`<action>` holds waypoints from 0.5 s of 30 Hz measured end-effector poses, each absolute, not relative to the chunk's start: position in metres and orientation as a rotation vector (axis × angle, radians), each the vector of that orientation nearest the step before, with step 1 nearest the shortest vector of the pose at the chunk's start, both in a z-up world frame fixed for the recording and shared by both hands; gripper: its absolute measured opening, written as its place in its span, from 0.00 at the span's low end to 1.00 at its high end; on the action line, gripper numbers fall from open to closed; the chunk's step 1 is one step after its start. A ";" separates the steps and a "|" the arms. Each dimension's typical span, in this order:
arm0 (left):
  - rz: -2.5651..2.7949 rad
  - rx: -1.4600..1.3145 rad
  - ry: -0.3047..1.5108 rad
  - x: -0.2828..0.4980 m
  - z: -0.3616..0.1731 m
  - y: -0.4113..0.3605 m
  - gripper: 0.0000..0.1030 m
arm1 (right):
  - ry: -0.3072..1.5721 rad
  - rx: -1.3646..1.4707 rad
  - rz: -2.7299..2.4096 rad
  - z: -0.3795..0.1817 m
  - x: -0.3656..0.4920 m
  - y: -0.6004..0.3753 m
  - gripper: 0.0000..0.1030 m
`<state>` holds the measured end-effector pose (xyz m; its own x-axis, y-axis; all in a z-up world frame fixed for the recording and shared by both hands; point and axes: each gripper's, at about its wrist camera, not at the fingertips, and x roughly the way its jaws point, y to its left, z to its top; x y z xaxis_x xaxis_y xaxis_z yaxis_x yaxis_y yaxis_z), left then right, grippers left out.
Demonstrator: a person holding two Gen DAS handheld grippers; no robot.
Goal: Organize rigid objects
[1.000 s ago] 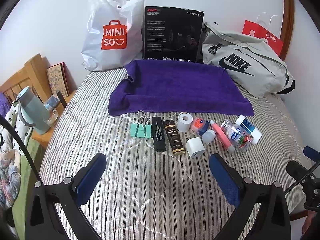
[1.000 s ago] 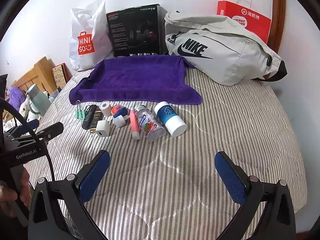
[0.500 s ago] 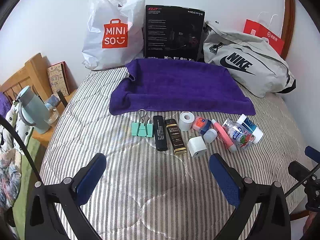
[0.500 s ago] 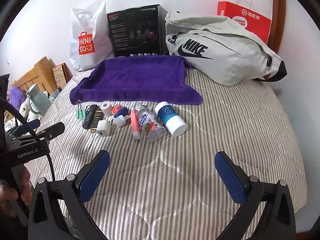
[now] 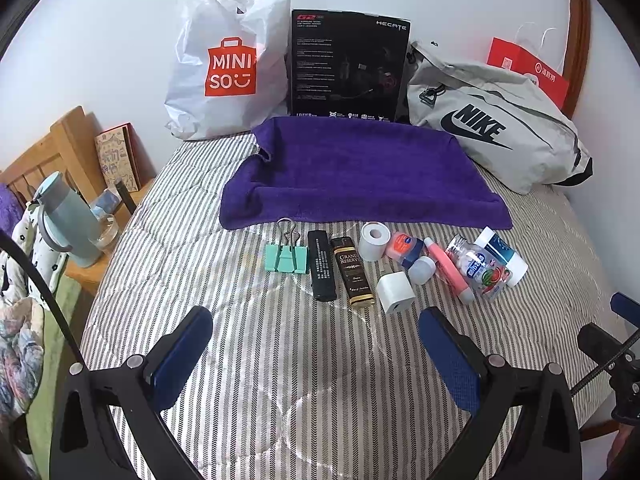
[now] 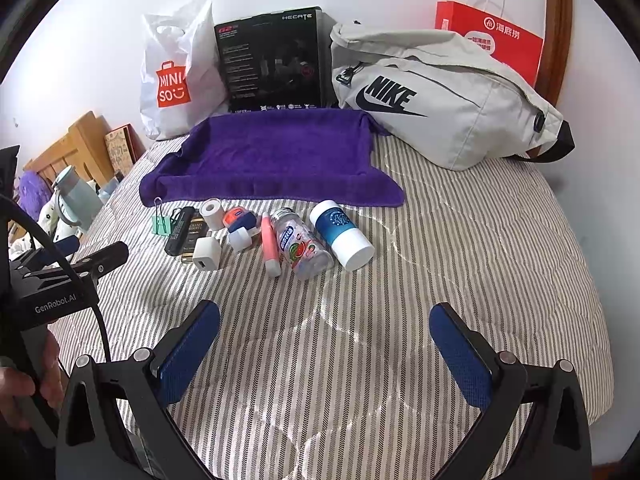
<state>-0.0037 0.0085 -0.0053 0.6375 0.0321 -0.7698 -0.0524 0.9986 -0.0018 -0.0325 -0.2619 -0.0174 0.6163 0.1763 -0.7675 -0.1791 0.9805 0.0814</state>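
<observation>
since both grippers hung empty, jaws wide, i judged the white bottle (image 6: 343,231) light, slick — grip mid-body.

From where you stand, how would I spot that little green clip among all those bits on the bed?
Find the purple towel spread on the striped bed. A row of small items lies along its near edge; the mint-green binder clip is at the row's left end, beside a black stick. Only it has silver wire handles.
</observation>
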 end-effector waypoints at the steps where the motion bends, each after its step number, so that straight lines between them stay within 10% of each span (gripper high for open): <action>1: 0.049 -0.025 0.878 -0.004 -0.005 0.008 1.00 | 0.884 -0.004 0.206 -0.017 -0.033 -0.262 1.00; 15: 0.053 -0.026 0.877 -0.003 -0.006 0.011 1.00 | 0.879 -0.007 0.205 -0.017 -0.034 -0.263 1.00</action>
